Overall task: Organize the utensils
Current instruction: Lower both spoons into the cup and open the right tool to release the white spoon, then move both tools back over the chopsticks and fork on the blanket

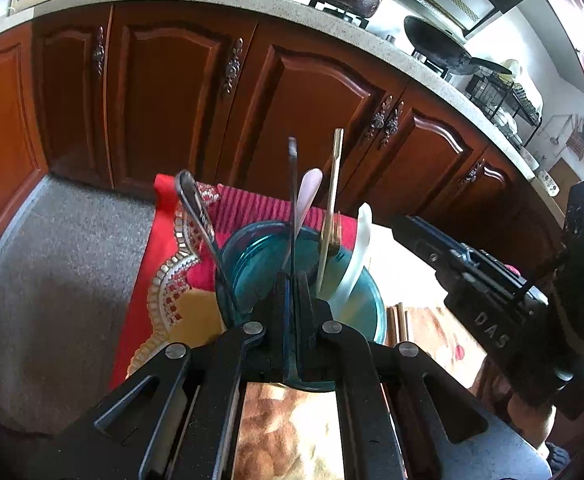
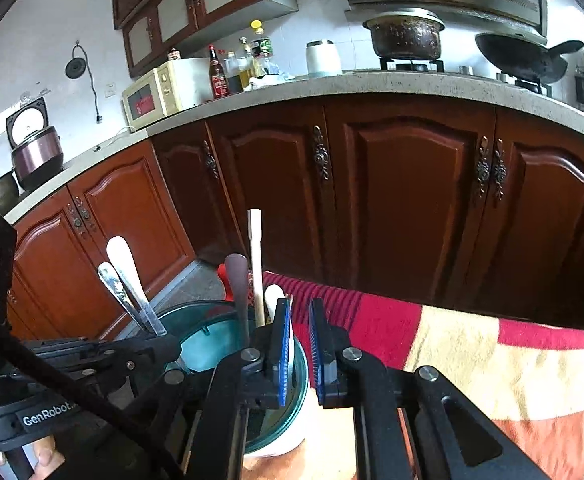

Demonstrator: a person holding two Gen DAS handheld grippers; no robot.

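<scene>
A teal-rimmed holder cup (image 1: 372,300) stands on the cloth-covered table, with several utensils upright in it: a dark metal handle (image 1: 199,216), a pale spoon (image 1: 308,196), a wooden stick (image 1: 334,192) and a white spoon (image 1: 356,256). My left gripper (image 1: 291,280) is shut on a thin dark utensil handle (image 1: 292,184) that rises over the cup. My right gripper (image 2: 300,320) is open, its left finger (image 2: 281,344) over the cup's rim (image 2: 302,380). It also shows in the left wrist view (image 1: 472,264), right of the cup.
A red and cream patterned cloth (image 2: 472,360) covers the table. Wooden chopsticks (image 1: 398,320) lie right of the cup. Brown cabinet doors (image 2: 404,200) under a stone counter stand behind. Grey floor (image 1: 51,272) lies to the left.
</scene>
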